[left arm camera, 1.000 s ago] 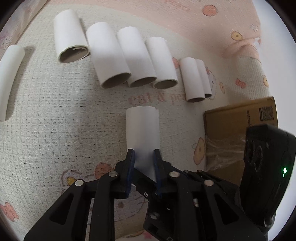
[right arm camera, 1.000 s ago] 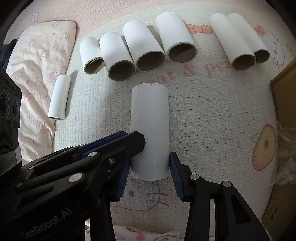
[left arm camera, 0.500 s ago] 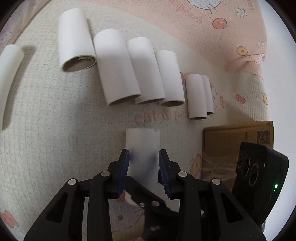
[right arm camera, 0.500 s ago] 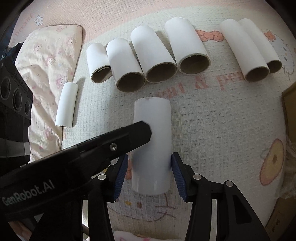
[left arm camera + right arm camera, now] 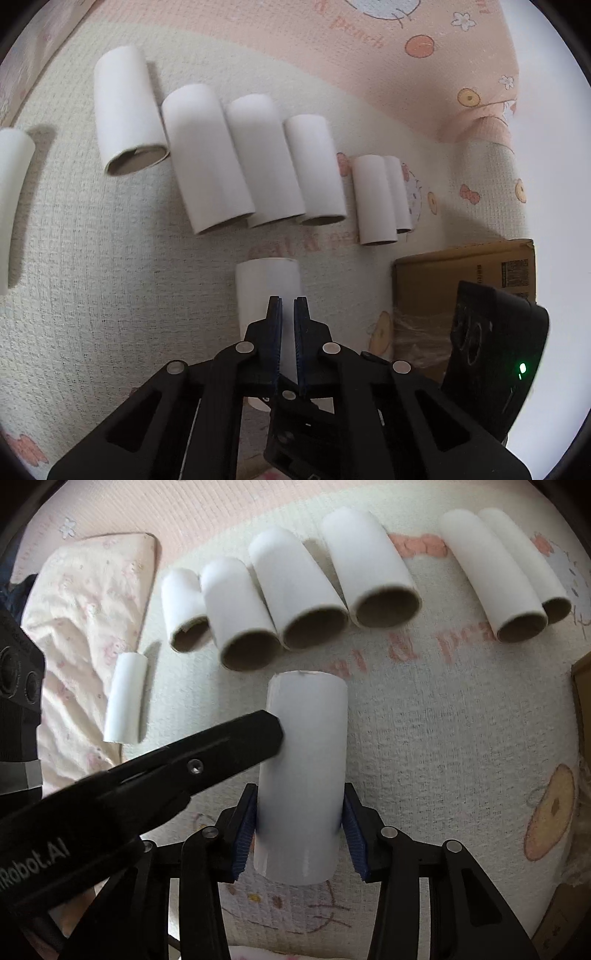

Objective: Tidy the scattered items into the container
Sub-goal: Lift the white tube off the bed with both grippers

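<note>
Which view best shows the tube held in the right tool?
The right wrist view: the held tube shows along nearly its whole length, with the right tool closed on its sides. In the left wrist view the same tube is mostly hidden behind the left tool, whose jaws stand nearly together; only its far end shows.

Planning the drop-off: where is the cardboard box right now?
The cardboard box sits low on the right of the left wrist view, right of the held tube and below the paired tubes.
</note>
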### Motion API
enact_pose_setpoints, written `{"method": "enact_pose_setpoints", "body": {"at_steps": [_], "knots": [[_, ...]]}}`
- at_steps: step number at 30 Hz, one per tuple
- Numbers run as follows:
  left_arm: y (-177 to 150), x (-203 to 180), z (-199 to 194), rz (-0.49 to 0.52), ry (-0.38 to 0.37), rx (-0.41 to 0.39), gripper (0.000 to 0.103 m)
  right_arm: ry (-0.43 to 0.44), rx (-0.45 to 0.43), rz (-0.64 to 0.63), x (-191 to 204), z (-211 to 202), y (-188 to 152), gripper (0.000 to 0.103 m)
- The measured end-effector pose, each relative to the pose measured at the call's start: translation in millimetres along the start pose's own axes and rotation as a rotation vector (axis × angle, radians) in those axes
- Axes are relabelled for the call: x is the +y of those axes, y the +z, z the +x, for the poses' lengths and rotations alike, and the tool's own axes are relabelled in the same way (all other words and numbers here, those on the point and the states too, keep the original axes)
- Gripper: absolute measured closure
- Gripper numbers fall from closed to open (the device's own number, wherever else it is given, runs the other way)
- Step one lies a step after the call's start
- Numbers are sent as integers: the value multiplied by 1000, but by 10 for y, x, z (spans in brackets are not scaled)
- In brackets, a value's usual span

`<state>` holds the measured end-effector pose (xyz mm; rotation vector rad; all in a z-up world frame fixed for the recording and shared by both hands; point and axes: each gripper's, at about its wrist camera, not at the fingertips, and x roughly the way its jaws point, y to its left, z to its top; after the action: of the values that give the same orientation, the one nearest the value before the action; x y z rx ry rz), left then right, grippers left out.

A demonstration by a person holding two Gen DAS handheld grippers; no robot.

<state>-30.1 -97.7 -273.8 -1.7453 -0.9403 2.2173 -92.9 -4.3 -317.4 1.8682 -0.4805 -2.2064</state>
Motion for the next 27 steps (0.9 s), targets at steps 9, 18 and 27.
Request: {"method": "enact_pose_setpoints", "body": {"at_steps": [9, 18, 27], "knots": [[15, 260, 113, -208, 16, 32, 64, 13, 60, 38, -74, 109, -33, 62], [-3, 77, 236, -123, 10, 75, 64, 63, 52, 75, -120, 107, -77, 62], [-40, -109, 175, -56, 73, 83, 62, 147, 8, 125, -197, -24, -162, 62]]}}
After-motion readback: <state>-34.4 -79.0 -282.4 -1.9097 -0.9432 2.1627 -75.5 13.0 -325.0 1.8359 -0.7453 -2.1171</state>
